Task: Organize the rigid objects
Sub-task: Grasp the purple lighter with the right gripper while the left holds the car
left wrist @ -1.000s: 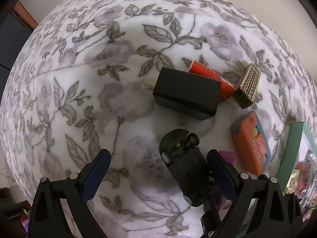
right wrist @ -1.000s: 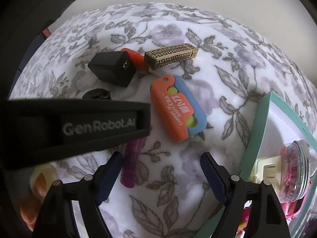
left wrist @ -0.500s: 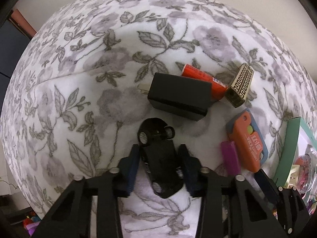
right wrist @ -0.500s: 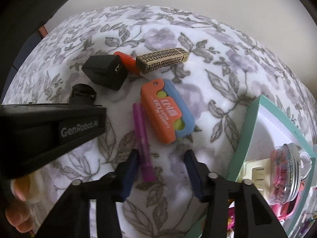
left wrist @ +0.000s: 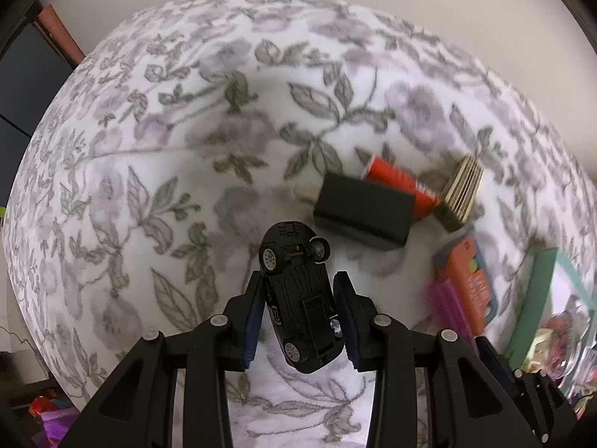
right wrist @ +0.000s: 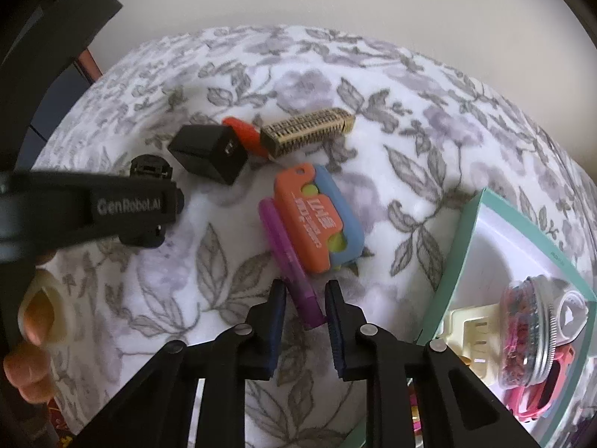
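My left gripper [left wrist: 300, 298] is shut on a black toy car [left wrist: 298, 291], which is upside down with its wheels up and lifted off the floral cloth [left wrist: 168, 186]. The car's nose also shows in the right wrist view [right wrist: 149, 166] behind the left gripper's body. My right gripper [right wrist: 305, 311] is shut on the near end of a purple pen [right wrist: 289, 257] that lies beside an orange and blue case [right wrist: 317, 220]. Behind stand a black charger block [right wrist: 209, 153], a red tube [right wrist: 244, 132] and a gold patterned box [right wrist: 308, 130].
A teal-rimmed white tray [right wrist: 462, 246] at the right holds a bead jar [right wrist: 530, 332], a cream comb-like piece [right wrist: 474, 332] and a pink toy [right wrist: 541, 399]. The person's fingers [right wrist: 33, 321] show at the left. The cloth's edge drops off at the left.
The left gripper closed on the toy car and lifted it. The right gripper closed from wide open onto the purple pen's near end.
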Demonstrator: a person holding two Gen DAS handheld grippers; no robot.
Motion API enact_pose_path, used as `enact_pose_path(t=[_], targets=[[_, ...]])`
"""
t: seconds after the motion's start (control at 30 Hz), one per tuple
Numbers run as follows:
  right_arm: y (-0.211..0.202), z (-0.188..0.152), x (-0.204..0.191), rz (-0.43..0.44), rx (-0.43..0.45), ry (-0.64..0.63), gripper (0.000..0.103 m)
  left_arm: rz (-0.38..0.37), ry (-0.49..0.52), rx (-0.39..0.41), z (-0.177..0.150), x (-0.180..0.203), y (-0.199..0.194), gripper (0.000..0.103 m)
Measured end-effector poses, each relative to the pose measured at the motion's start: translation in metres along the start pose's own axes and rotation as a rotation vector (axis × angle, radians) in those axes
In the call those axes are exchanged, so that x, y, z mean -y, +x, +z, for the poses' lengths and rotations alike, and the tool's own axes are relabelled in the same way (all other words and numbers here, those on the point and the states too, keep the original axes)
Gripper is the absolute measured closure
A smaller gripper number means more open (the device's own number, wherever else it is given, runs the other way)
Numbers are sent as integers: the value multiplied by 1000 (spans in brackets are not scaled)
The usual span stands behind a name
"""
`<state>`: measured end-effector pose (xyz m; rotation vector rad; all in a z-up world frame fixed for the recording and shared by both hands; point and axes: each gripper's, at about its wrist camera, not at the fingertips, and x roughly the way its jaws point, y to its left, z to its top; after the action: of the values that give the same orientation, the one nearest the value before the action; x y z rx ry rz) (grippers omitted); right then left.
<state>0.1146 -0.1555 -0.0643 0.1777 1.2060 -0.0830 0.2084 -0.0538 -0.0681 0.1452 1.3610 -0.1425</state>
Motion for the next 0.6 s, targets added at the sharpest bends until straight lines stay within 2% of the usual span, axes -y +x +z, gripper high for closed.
enact_pose_path(t=[0.13, 0.23, 0.43, 0.6], targets=[[-14, 4, 5, 21, 30, 17, 82, -23, -20, 45, 6, -8, -22, 64], [-26, 6, 10, 20, 54, 30, 90, -42, -29, 82, 8, -14, -39, 64], [-46, 6, 20, 24, 111, 60, 91, -69, -38, 149, 5, -22, -68, 64], [-47, 7, 25, 28, 109, 73, 91, -79, -38, 176, 7, -13, -76, 64]])
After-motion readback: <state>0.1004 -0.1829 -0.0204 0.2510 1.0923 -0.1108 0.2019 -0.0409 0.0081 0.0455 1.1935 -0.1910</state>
